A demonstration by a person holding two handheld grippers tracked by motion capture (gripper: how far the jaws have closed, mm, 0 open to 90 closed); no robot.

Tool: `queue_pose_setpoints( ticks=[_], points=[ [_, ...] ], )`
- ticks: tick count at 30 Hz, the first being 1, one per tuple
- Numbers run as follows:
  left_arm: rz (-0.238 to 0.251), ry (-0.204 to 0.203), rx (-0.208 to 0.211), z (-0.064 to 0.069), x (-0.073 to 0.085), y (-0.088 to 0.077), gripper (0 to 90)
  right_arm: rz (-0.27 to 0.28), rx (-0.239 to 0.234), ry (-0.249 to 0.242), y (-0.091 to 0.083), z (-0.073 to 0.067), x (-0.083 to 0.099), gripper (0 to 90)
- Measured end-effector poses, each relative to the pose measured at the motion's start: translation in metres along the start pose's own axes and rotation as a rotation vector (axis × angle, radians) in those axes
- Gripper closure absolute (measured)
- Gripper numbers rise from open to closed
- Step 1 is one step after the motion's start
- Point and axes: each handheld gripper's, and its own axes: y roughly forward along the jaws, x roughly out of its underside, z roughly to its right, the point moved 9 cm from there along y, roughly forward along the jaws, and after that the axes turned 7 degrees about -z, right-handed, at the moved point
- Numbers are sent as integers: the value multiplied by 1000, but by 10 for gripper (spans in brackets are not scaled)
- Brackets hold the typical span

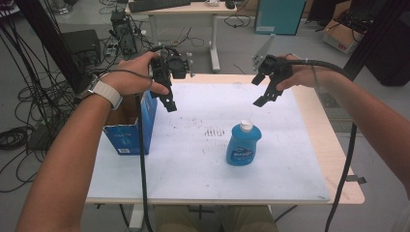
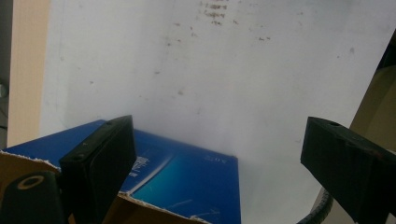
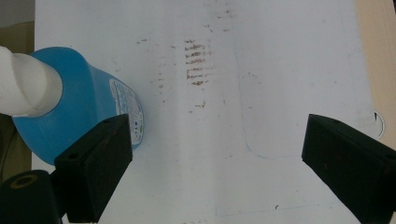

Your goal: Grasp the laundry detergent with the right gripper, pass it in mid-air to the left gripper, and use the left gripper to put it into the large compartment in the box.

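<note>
A blue bottle (image 1: pixel 243 145) with a white cap stands upright on the white sheet (image 1: pixel 203 154) near the table's middle. In the right gripper view the blue bottle (image 3: pixel 70 107) sits at the left, beyond the left jaw and not between the jaws. My right gripper (image 1: pixel 261 99) hangs open above the sheet, up and right of the bottle. My left gripper (image 1: pixel 170 104) is open in the air beside an open blue cardboard box (image 1: pixel 129 123) at the table's left. In the left gripper view the blue box (image 2: pixel 187 177) lies below the jaws, nothing between them.
The wooden table (image 1: pixel 338 159) shows bare edges at the right and far side. Brown smudges (image 1: pixel 213 131) mark the sheet. Beyond the table are a desk (image 1: pixel 183 9), cables, a teal cabinet (image 1: pixel 279 17) and cardboard boxes on the floor.
</note>
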Motion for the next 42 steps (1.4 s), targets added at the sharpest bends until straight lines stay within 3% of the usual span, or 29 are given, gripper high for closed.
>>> queue_pose_setpoints(
  ticks=[18,42],
  points=[
    [-5,-3,-2,5,5,1,111,15,-7,14,-13,-7,3,44],
    [15,-5,-9,7,3,2,112,22,-11,-46,-29,-26,14,40]
  ],
)
